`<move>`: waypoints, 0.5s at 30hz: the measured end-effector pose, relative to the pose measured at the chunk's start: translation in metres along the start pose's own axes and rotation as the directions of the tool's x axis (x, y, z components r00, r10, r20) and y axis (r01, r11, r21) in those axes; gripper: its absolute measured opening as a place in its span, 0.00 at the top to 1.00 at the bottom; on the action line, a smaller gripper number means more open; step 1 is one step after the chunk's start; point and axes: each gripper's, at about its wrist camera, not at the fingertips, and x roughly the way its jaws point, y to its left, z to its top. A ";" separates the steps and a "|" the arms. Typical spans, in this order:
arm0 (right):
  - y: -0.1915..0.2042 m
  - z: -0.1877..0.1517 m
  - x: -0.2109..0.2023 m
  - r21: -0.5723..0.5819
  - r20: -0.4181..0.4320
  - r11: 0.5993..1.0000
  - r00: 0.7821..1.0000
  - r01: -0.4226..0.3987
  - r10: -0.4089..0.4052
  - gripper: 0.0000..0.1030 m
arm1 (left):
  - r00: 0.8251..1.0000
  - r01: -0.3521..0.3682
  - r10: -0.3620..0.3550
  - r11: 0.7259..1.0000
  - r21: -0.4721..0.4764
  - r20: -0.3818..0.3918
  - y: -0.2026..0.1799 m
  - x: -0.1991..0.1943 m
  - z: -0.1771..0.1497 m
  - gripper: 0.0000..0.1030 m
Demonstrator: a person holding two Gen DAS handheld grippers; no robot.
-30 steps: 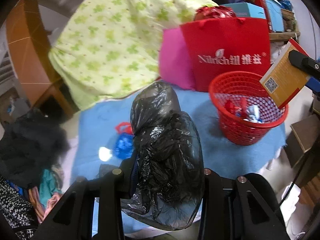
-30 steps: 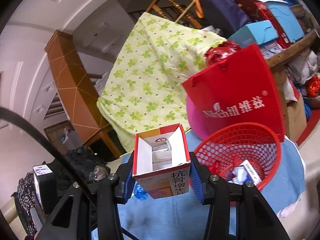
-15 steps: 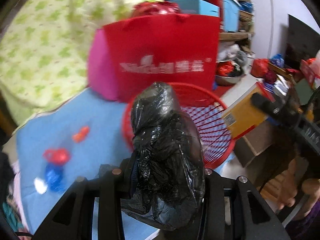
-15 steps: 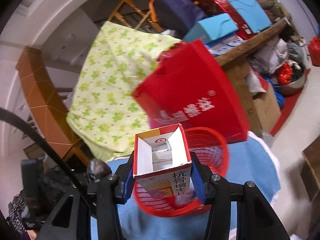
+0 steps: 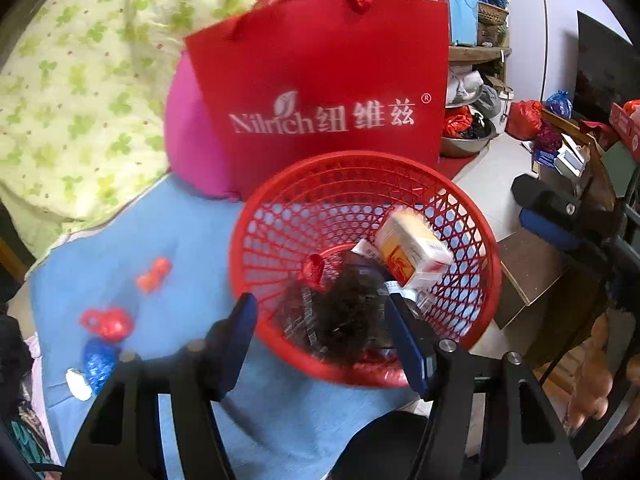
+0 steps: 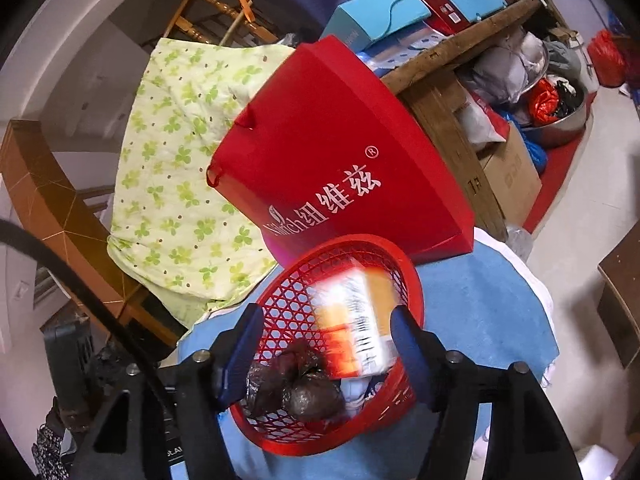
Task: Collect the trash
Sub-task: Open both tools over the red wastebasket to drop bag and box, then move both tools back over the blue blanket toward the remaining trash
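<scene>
Trash is seen in the left wrist view inside the red basket on the blue-covered counter: a black plastic bag and an orange-and-white carton. The left tool is opening, its pads clear of the bag. Small red and blue scraps lie on the counter, left of the basket.

In the right wrist view, the right tool is opening; the blurred carton is between its pads, untouched, over the basket, the bag below it. A red paper bag stands behind.
</scene>
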 end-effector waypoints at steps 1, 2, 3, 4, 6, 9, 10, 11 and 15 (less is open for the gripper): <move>0.001 -0.001 -0.004 -0.009 0.010 1.000 1.000 -0.003 0.003 0.32 | 1.000 -0.011 0.011 1.000 0.002 0.010 0.002 -0.006 -0.005 0.35; 0.004 -0.002 -0.007 -0.014 0.015 1.000 1.000 -0.009 0.009 0.32 | 1.000 -0.018 0.018 1.000 0.003 0.015 0.006 -0.010 -0.008 0.35; 0.005 -0.004 -0.011 -0.017 0.018 1.000 1.000 -0.015 0.015 0.32 | 1.000 -0.024 0.024 1.000 0.003 0.020 0.009 -0.016 -0.015 0.35; 0.006 -0.005 -0.015 -0.019 0.020 1.000 1.000 -0.018 0.019 0.32 | 0.999 -0.029 0.029 1.000 0.001 0.022 0.012 -0.022 -0.022 0.35; 0.010 -0.006 -0.023 -0.020 0.027 0.999 0.999 -0.024 0.025 0.32 | 0.999 -0.044 0.044 0.999 -0.013 0.023 0.020 -0.034 -0.039 0.35; 0.017 -0.010 -0.034 -0.022 0.031 0.999 0.999 -0.036 0.037 0.32 | 0.999 -0.053 0.053 0.997 -0.050 -0.005 0.034 -0.046 -0.063 0.35; 0.022 -0.011 -0.038 -0.028 0.033 0.999 0.998 -0.045 0.046 0.32 | 0.998 -0.057 0.056 0.997 -0.060 -0.013 0.038 -0.048 -0.069 0.35; 0.026 -0.013 -0.041 -0.036 0.034 0.998 0.998 -0.051 0.052 0.32 | 0.997 -0.074 0.073 0.994 -0.079 -0.023 0.044 -0.053 -0.079 0.35; 0.054 -0.017 -0.051 -0.088 0.031 0.993 0.996 -0.080 0.083 0.32 | 0.992 -0.123 0.118 0.980 -0.158 -0.040 0.071 -0.071 -0.102 0.35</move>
